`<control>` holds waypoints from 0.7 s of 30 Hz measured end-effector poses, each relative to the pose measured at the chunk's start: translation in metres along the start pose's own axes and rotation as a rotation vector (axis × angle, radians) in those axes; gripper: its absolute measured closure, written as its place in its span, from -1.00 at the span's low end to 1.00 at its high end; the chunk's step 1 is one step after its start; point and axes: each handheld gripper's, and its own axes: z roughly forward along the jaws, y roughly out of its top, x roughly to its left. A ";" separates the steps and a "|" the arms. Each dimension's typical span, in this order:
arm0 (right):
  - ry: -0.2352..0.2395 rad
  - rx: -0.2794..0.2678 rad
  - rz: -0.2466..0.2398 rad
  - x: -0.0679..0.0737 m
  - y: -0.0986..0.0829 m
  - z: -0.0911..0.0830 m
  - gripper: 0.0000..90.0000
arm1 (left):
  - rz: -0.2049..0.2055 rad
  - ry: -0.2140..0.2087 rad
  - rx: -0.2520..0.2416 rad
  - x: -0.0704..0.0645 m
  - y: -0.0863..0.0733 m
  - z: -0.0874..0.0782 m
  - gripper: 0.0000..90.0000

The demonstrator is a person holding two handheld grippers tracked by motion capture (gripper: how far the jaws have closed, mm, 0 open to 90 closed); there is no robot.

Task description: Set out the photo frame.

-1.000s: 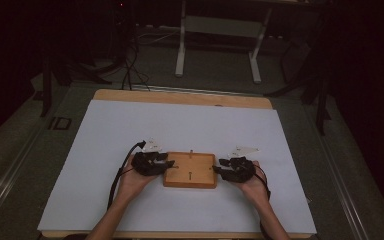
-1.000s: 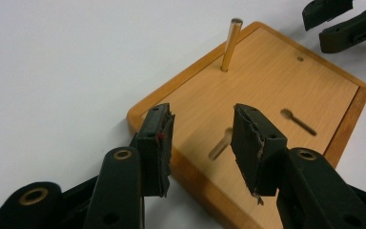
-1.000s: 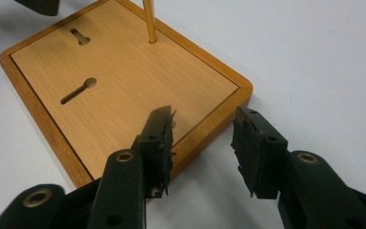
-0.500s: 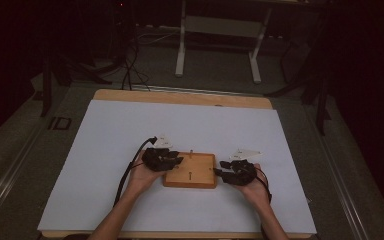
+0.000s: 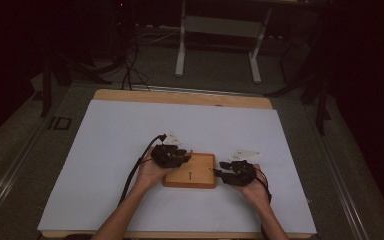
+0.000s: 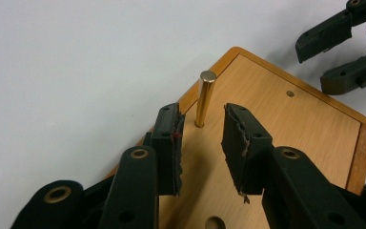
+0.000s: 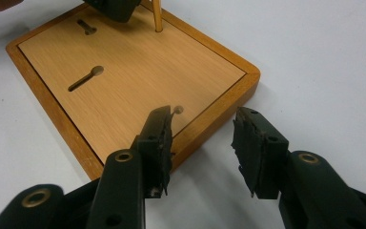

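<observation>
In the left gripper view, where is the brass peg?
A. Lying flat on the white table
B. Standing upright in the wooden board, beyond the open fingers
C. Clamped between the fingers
B: the brass peg stands upright in the wooden board, beyond the left gripper, untouched.

High view: fixed overhead, facing forward and down, far off, taking in the whole table. Left gripper view: rides low, close behind its jaws, facing the brass peg just ahead. Right gripper view: equally close, facing across the wooden board. All three share that board.
</observation>
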 end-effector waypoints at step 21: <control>0.008 -0.002 -0.007 0.001 -0.001 0.000 0.27 | -0.009 -0.034 0.015 0.003 0.005 0.018 0.78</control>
